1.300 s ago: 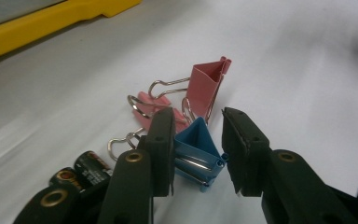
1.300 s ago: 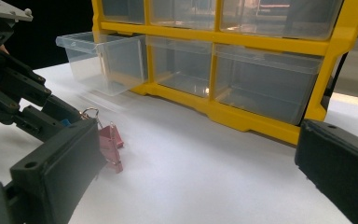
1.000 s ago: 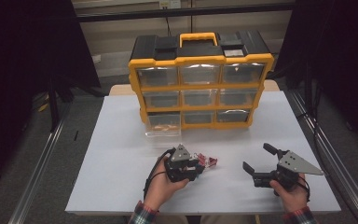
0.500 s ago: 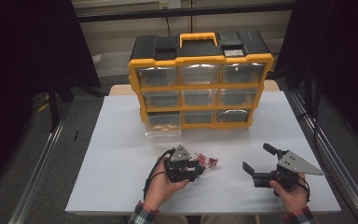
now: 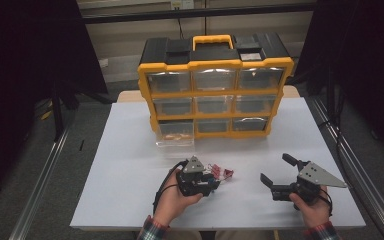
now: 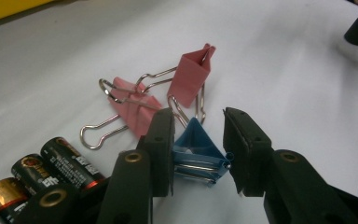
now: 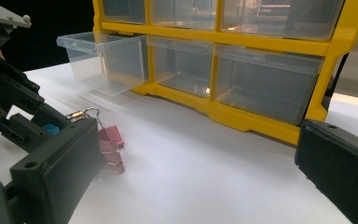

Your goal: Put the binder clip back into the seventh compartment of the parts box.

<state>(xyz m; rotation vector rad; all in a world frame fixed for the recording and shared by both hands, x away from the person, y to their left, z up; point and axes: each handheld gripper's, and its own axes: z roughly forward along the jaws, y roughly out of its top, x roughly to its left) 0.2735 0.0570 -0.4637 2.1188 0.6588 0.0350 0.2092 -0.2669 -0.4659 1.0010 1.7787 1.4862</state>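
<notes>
With my left tool (image 6: 198, 154) part-open around the blue binder clip (image 6: 196, 153) on the bench (image 6: 284, 84), not yet clamped, I should centre the pads on its folded body before closing.

2 pink binder clips (image 6: 186, 77), 1 blue binder clip (image 6: 198, 154), 3 batteries (image 6: 51, 170), 1 drawer organizer (image 5: 215, 85) with 9 drawers.
</notes>
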